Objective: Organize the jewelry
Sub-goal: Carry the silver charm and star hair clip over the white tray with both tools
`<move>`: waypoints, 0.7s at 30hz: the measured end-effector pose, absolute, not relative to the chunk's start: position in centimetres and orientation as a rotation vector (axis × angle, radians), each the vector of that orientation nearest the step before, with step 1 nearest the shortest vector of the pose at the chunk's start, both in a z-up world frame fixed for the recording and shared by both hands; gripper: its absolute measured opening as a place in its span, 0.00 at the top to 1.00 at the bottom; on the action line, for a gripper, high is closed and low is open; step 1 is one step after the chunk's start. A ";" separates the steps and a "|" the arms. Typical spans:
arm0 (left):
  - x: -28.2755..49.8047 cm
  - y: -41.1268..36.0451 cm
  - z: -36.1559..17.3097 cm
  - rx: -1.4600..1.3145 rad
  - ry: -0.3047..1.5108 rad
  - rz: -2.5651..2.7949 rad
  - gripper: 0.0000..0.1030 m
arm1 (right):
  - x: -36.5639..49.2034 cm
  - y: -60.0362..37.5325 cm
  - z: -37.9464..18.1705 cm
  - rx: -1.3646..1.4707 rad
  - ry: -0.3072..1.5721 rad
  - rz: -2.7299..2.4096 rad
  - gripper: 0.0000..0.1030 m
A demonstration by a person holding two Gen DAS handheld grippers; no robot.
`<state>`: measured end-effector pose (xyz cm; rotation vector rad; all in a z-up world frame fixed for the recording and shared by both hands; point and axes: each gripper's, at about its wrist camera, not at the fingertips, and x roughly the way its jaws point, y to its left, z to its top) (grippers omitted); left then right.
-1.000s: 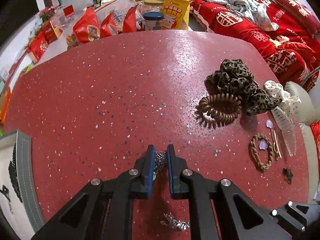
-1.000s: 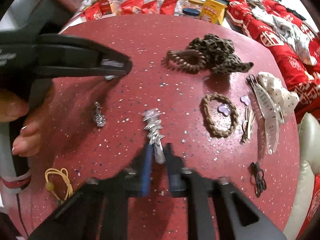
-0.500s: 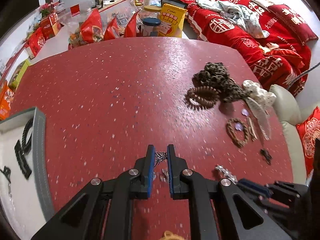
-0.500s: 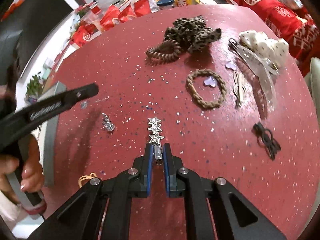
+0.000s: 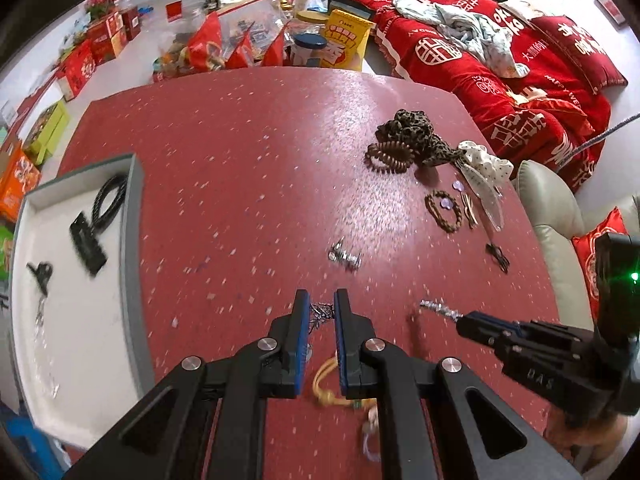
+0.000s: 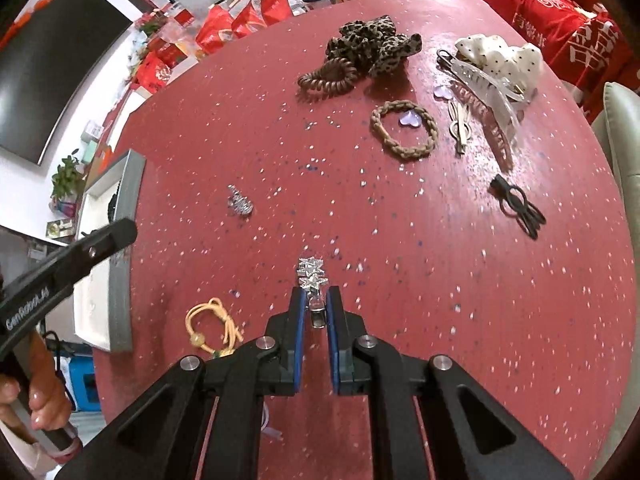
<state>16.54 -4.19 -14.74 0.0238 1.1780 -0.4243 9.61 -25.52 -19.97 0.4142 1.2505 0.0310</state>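
Two hand-held grippers each carried a piece clear of the red tabletop [image 6: 460, 280]: the left hand-held gripper [image 5: 322, 312] was clamped on a small silver chain piece [image 5: 320, 313], and the right hand-held gripper [image 6: 314, 300] was pinched tight on a star hair clip [image 6: 311, 276]. Just beside them lay a yellow cord tie [image 6: 212, 330], and a little farther a silver charm [image 6: 239, 203]. At the left edge the white tray [image 5: 134, 240] held only a few dark pieces, among them a black clip [image 5: 88, 242] and a black cord loop [image 5: 108, 200]. Judging by that, sorting had barely begun; the braided band [image 6: 404, 130], coil tie [image 6: 328, 78], leopard scrunchie [image 6: 372, 48] and clear claw clip [image 6: 486, 92] waited at the far side.
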 end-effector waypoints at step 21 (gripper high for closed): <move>11.7 3.9 -11.0 -0.058 1.199 -0.333 0.87 | 9.3 -20.3 -13.8 0.372 1.260 0.084 0.90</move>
